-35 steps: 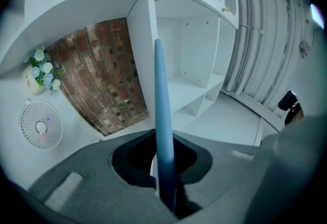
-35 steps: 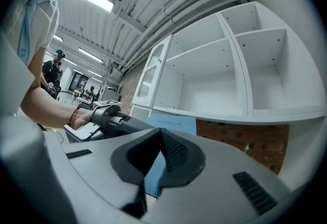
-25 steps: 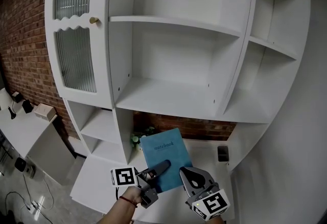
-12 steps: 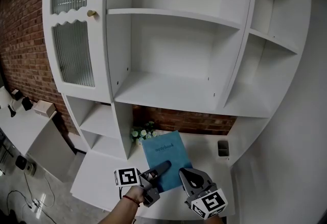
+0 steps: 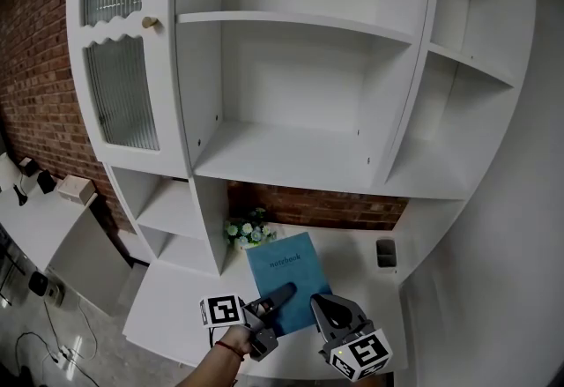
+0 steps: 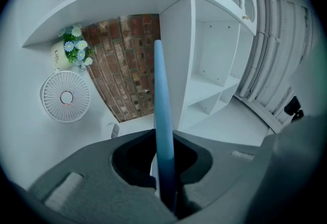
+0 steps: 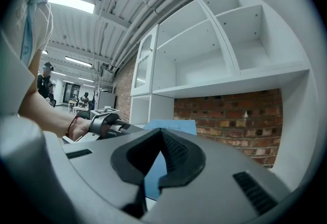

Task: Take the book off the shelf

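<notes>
A blue notebook [image 5: 287,273] stands tilted above the white counter [image 5: 364,291], below the empty shelves. My left gripper [image 5: 278,298] is shut on the notebook's lower edge. In the left gripper view the notebook [image 6: 163,110] shows edge-on, running up from between the jaws of the left gripper [image 6: 166,188]. My right gripper [image 5: 322,309] is shut and holds nothing, just right of the book's lower corner. From the right gripper view the notebook [image 7: 177,127] lies beyond the closed right gripper [image 7: 153,167], and the left gripper [image 7: 109,125] reaches in from the left.
A tall white shelf unit [image 5: 291,156] fills the view; its ribbed glass door [image 5: 119,68] is at upper left. A flower pot [image 5: 246,231] and a small dark object [image 5: 384,253] stand on the counter against the brick wall. A small white fan [image 6: 65,96] sits beside the flowers [image 6: 73,50].
Both grippers and the notebook have sunk lower, toward the counter. The left gripper's hold on the book has stayed the same, and the right gripper has stayed shut.
</notes>
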A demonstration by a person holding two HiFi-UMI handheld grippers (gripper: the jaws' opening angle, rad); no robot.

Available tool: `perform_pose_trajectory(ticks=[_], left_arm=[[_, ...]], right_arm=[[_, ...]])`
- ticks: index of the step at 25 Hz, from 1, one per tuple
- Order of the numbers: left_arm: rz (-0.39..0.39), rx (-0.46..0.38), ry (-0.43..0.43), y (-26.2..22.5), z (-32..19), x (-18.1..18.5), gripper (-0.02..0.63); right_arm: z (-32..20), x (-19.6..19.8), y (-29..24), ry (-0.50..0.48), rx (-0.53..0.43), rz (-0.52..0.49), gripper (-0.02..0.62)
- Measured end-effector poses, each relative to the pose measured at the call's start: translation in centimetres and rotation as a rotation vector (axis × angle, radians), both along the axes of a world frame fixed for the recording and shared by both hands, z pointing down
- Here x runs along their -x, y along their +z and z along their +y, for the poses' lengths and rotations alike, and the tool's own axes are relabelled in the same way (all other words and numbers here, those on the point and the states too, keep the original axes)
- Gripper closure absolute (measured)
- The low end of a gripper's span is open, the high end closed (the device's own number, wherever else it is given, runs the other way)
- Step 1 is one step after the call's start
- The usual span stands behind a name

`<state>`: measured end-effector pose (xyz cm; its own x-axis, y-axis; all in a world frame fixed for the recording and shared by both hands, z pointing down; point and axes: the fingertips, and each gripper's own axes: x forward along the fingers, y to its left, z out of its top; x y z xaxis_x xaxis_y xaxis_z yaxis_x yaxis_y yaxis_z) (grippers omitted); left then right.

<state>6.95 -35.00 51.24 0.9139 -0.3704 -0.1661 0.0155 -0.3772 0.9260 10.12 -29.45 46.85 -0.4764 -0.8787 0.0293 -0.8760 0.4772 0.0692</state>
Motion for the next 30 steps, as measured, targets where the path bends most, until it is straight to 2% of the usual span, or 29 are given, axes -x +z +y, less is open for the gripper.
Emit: perform_pose_trajectory(ticks=[5, 15, 30], left_arm=[[0.028, 0.036, 0.019, 0.3, 0.4, -0.6, 0.565], [0.018, 0.064, 0.033, 2.0, 0.4, -1.2, 0.565], [-0.013, 0.04, 0.039, 2.3, 0.0, -1.5, 0.565]], right_arm=[[-0.1, -0.6, 0.7, 0.017, 0.017, -0.014, 0.58], [-0.3, -0.9, 2.5, 0.024, 0.054, -0.008, 0.58], [-0.6, -0.8, 3.0, 0.024, 0.062, 0.058, 0.581]])
